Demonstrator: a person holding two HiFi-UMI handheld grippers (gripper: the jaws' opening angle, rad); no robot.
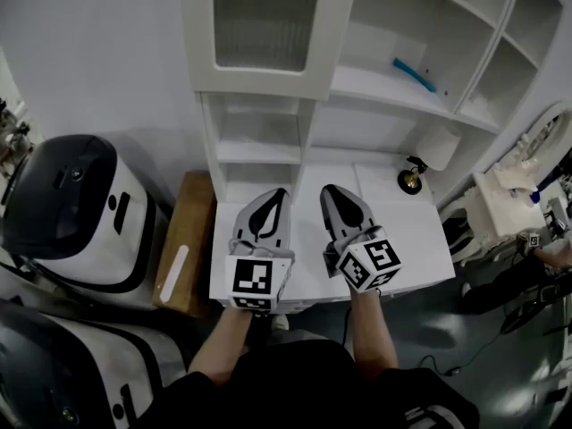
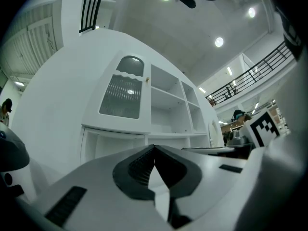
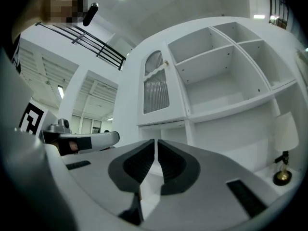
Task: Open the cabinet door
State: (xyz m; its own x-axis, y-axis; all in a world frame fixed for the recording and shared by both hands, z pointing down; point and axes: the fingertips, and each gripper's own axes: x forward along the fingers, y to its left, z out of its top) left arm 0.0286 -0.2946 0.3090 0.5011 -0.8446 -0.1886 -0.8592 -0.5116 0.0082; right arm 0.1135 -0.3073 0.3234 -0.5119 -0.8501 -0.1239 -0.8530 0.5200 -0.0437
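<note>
The white cabinet door point(image 1: 268, 25) with a ribbed glass pane stands closed at the upper left of the shelf unit. It also shows as the cabinet door point(image 2: 122, 95) in the left gripper view, with a small knob point(image 2: 147, 79) on its right edge. In the right gripper view the cabinet door point(image 3: 156, 88) and knob point(image 3: 167, 63) appear too. My left gripper point(image 1: 278, 193) and right gripper point(image 1: 331, 189) hover side by side over the white counter point(image 1: 402, 239), below the door and apart from it. Both point toward the cabinet. The left gripper point(image 2: 154, 147) and right gripper point(image 3: 155, 141) are shut, with nothing in them.
Open white shelves point(image 1: 420, 34) fill the right of the unit, with a blue object point(image 1: 414, 74) on one. A small lamp point(image 1: 413, 177) stands at the counter's back right. A brown wooden stand point(image 1: 183, 239) and white-and-black machines point(image 1: 76, 204) sit on the left.
</note>
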